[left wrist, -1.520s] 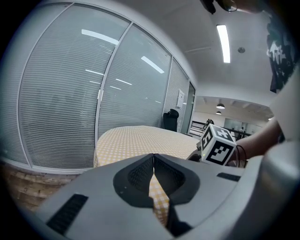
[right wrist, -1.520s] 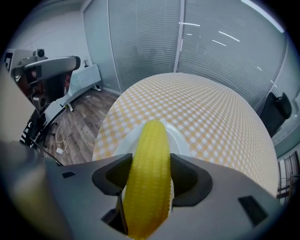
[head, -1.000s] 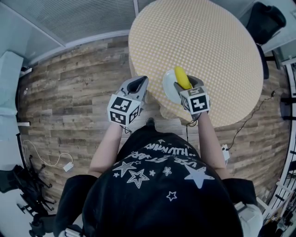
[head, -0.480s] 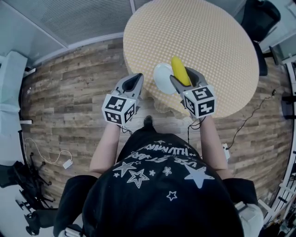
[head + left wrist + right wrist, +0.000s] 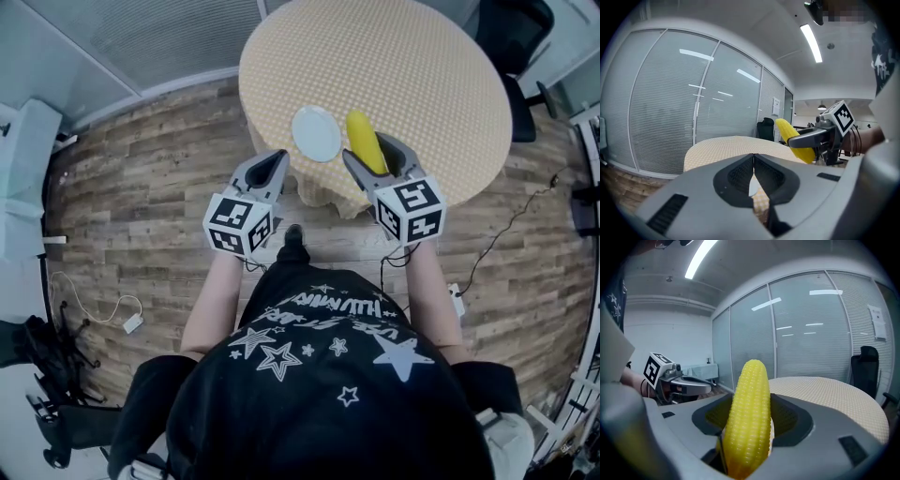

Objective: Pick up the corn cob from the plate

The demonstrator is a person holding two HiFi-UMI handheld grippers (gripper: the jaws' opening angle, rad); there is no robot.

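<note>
My right gripper point(image 5: 372, 157) is shut on the yellow corn cob point(image 5: 363, 141), which sticks out forward and up between the jaws and hangs above the table's near edge. In the right gripper view the corn cob point(image 5: 746, 418) fills the jaws point(image 5: 749, 427). The white plate point(image 5: 316, 133) lies bare on the round table point(image 5: 394, 66), just left of the cob. My left gripper point(image 5: 271, 168) hangs shut with nothing in it, over the floor at the table's near rim. From the left gripper view, the jaws point(image 5: 753, 169) meet and the corn cob point(image 5: 795, 140) shows at the right.
The round table carries a yellow checked cloth. A black office chair point(image 5: 512, 33) stands at its far right. Wood plank floor point(image 5: 141, 187) lies to the left, with glass walls and blinds point(image 5: 670, 108) behind. Cables trail on the floor at both sides.
The right gripper has lifted the corn cob off the plate and drawn it to the right; the plate now lies bare. Both grippers sit a little nearer me.
</note>
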